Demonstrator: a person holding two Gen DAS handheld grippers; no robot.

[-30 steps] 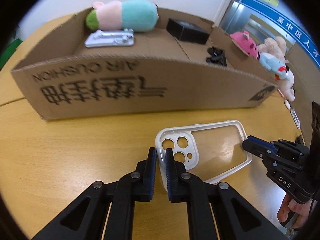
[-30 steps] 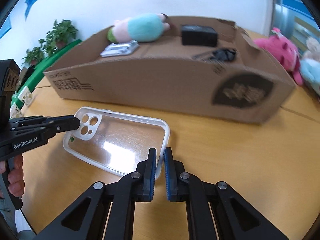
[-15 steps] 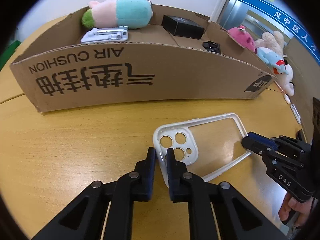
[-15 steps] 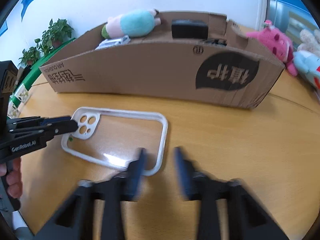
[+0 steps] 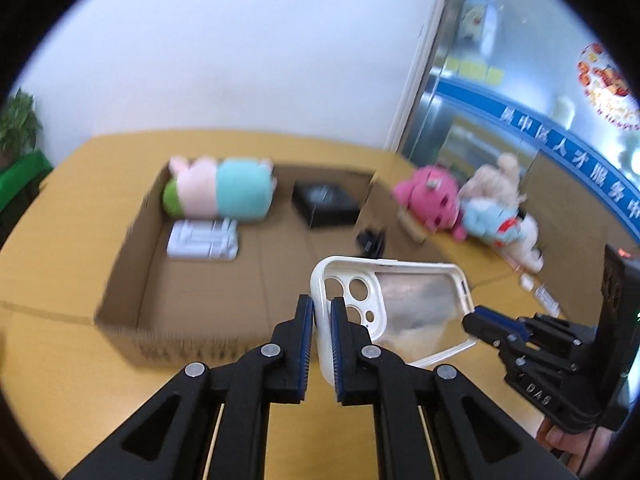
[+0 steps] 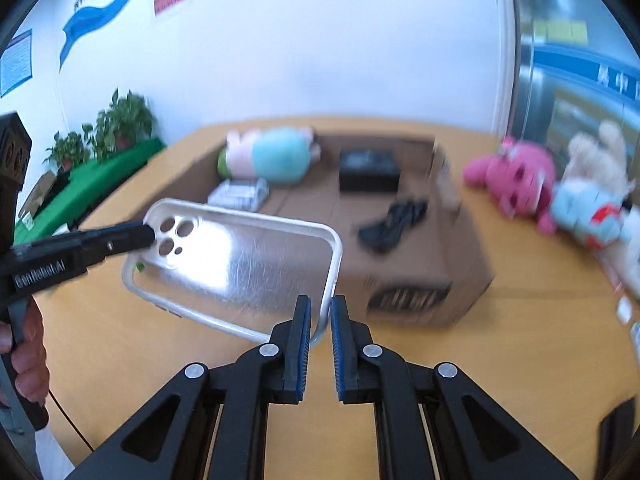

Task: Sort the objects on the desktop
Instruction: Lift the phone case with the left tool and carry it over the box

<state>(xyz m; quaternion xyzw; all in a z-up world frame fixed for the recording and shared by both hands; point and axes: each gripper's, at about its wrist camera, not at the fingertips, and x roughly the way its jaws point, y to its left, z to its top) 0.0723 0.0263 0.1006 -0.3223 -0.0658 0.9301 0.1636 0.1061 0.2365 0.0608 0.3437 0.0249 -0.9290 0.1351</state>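
Observation:
A clear phone case (image 5: 416, 304) with a white rim hangs in the air above the table, held level between both grippers. My left gripper (image 5: 319, 312) is shut on its camera-hole end. My right gripper (image 6: 319, 312) is shut on the rim at the opposite end of the phone case (image 6: 240, 264). Beyond it lies an open cardboard box (image 5: 132, 280) holding a pastel plush (image 5: 224, 192), a silver stand (image 5: 204, 238), a black box (image 5: 326, 204) and a black clip (image 5: 372, 240). From the right wrist, the left gripper (image 6: 146, 234) reaches in at the left.
Pink, beige and blue plush toys (image 5: 464, 204) lie on the wooden table (image 5: 60, 360) right of the box. Potted plants (image 6: 116, 128) and a green surface stand at the far left. A person's hand (image 6: 28, 356) grips the left handle. A glass door is at right.
Both grippers have risen with the phone case, lifting it off the table. The box interior now shows from above instead of its front wall.

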